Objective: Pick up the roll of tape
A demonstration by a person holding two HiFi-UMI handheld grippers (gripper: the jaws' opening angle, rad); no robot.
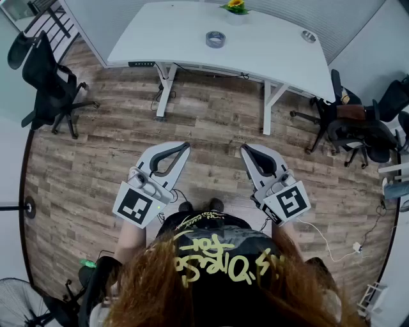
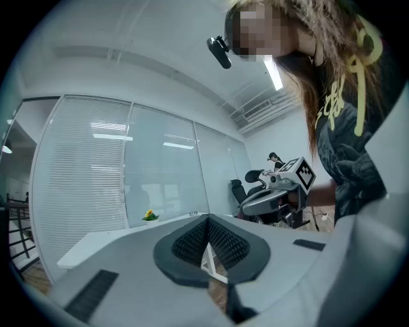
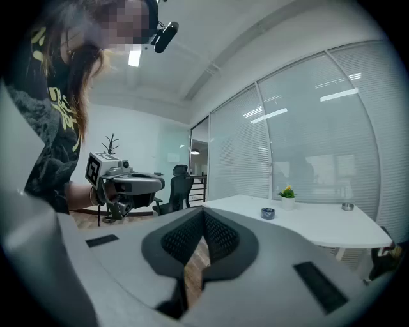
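The roll of grey tape [image 1: 215, 39] lies flat on the white table [image 1: 166, 35] across the room, far ahead of both grippers. In the right gripper view the tape [image 3: 268, 213] shows small on the tabletop, right of the jaws. My left gripper [image 1: 186, 146] and right gripper [image 1: 243, 148] are held level, side by side over the wooden floor, well short of the table. Both are shut with nothing between the pads. The left gripper [image 2: 208, 220] view shows the table's edge but not the tape.
A potted yellow flower [image 1: 235, 7] and a small metal bowl [image 1: 308, 36] share the table with the tape. Black office chairs stand at the left [image 1: 48, 83] and right [image 1: 358, 124]. A cable and plug [image 1: 358, 246] lie on the floor at the right.
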